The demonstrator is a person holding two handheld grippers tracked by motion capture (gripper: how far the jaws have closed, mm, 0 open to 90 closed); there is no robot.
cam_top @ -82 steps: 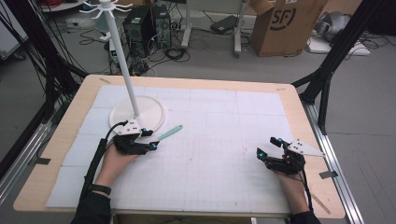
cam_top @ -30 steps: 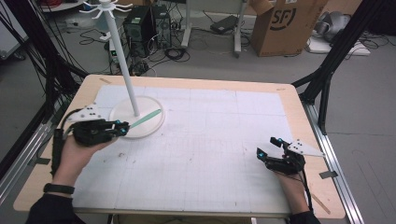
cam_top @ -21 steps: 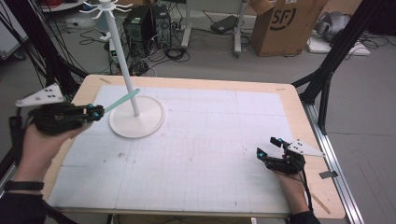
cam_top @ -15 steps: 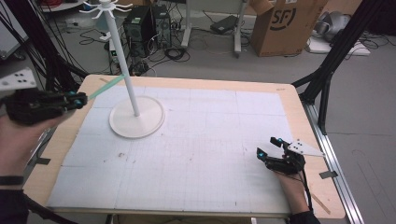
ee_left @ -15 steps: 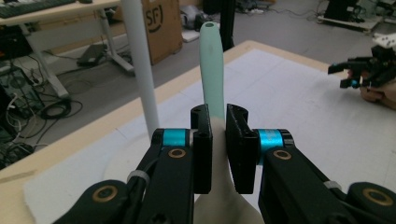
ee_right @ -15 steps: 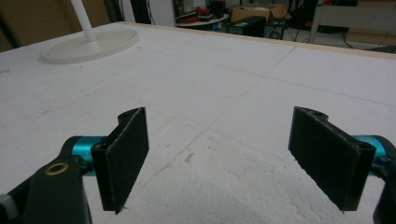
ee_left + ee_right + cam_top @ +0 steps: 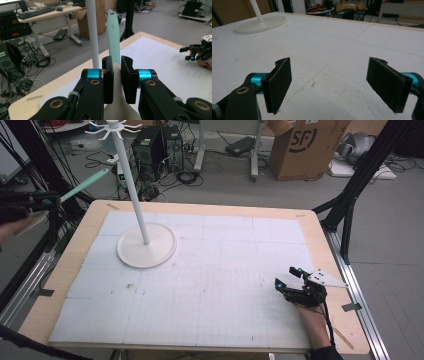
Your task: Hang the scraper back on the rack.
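Observation:
A long mint-green utensil (image 7: 85,185) with a pale beige end sticks out up and to the right from my left gripper (image 7: 47,200), which is raised beyond the table's left edge. In the left gripper view the jaws of the left gripper (image 7: 116,63) are shut on the utensil (image 7: 113,32), whose green handle rises beside the white pole (image 7: 92,32). The white hook stand (image 7: 132,185) rises from its round base (image 7: 146,245) at the mat's back left. My right gripper (image 7: 286,277) rests open on the mat at the front right; nothing lies between the jaws of the right gripper (image 7: 332,82).
A white foam mat (image 7: 210,285) covers the wooden table (image 7: 320,235). The stand's hooks (image 7: 114,127) spread out at its top. Black frame posts (image 7: 350,195) stand at both sides. A cardboard box (image 7: 300,145) and cables lie on the floor behind.
The left hand lifted the green utensil from beside the stand's base, up and out to the left past the table's edge. The right gripper has stayed put.

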